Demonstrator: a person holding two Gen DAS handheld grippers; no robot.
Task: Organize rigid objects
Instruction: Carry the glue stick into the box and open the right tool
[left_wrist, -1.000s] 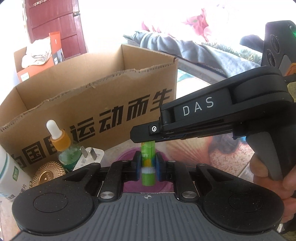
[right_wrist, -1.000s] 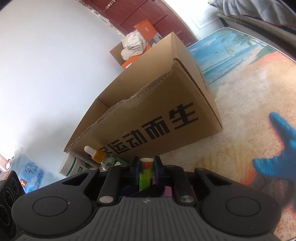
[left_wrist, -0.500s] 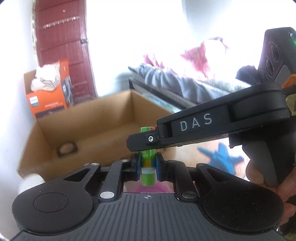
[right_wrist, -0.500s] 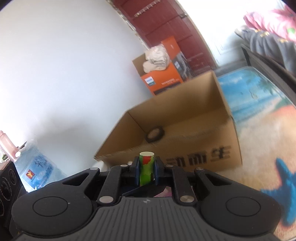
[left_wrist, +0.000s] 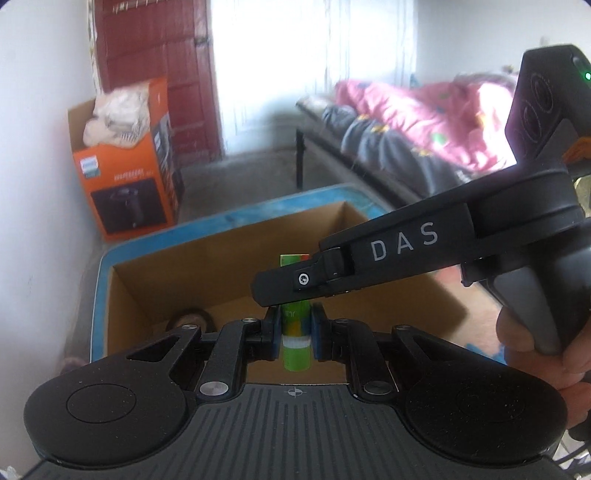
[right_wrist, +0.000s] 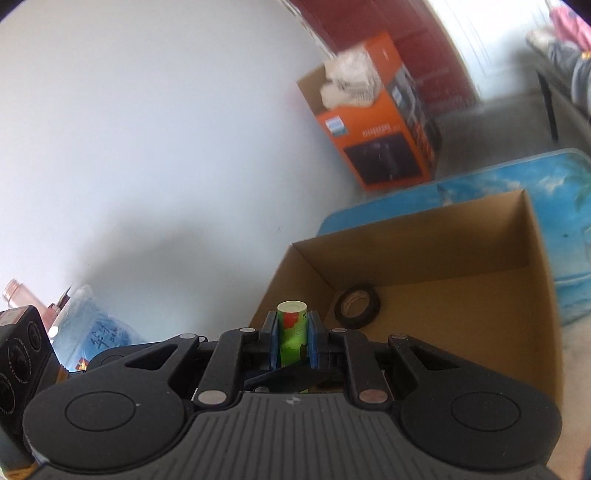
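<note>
A green glue stick (left_wrist: 294, 343) with a colourful label stands upright, held by both grippers at once. My left gripper (left_wrist: 294, 332) is shut on its lower part. My right gripper (right_wrist: 291, 338) is shut on it too; its fingers (left_wrist: 295, 284) cross the stick higher up in the left wrist view. The stick (right_wrist: 292, 332) hangs above the near edge of an open cardboard box (right_wrist: 461, 236). A black tape roll (right_wrist: 357, 305) lies on the box floor; the left wrist view shows it (left_wrist: 190, 320) partly hidden behind my fingers.
The box stands on a blue beach-print mat (right_wrist: 569, 177) by a white wall. An orange carton (left_wrist: 129, 184) with white cloth on top stands near a red door. A bed with grey and pink bedding (left_wrist: 424, 125) is at right. A water bottle pack (right_wrist: 92, 328) is at left.
Both grippers have risen together with the glue stick from floor level in front of the box to above its open top. The small items beside the box have dropped from view.
</note>
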